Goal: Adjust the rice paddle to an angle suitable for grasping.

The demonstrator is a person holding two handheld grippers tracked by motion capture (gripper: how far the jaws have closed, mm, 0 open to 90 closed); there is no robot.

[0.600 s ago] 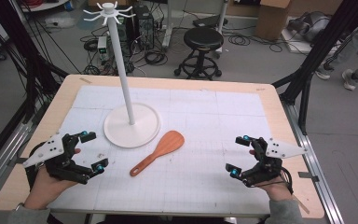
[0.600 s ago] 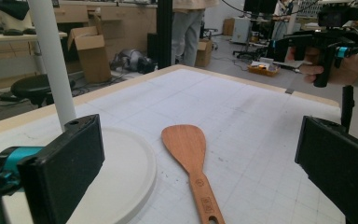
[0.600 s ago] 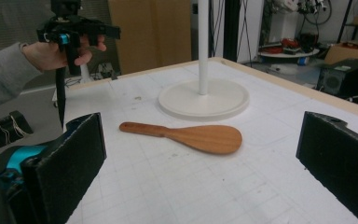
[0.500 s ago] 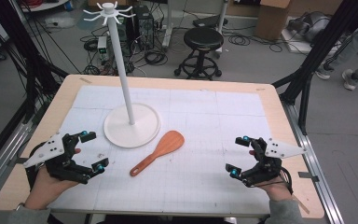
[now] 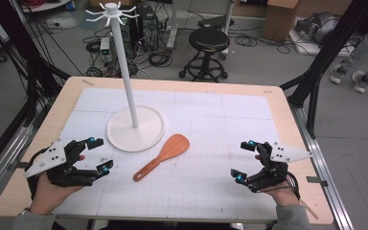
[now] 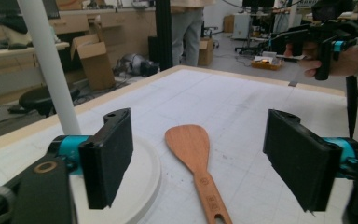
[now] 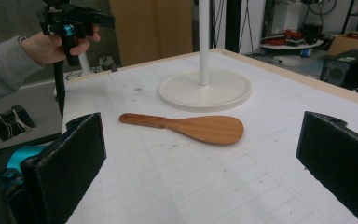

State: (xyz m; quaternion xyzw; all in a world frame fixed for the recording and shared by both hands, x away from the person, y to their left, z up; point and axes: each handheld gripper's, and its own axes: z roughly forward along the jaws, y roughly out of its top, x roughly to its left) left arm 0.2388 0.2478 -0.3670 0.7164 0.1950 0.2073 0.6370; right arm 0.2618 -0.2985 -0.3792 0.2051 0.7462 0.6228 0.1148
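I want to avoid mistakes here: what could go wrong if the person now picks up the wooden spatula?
1. The wooden spatula lies flat on the mat, so the jaws of the left hand-held gripper may slip off its thin handle.
2. The white stand is close beside the blade; a wide swing could knock its tall pole.
3. The right hand-held gripper is open and far off, so it gives little help.

Reddish-brown wooden rice paddle (image 5: 164,155), beside it a white hook stand (image 5: 135,128), faint grey-gridded white mat (image 5: 220,120), black grippers with teal accents
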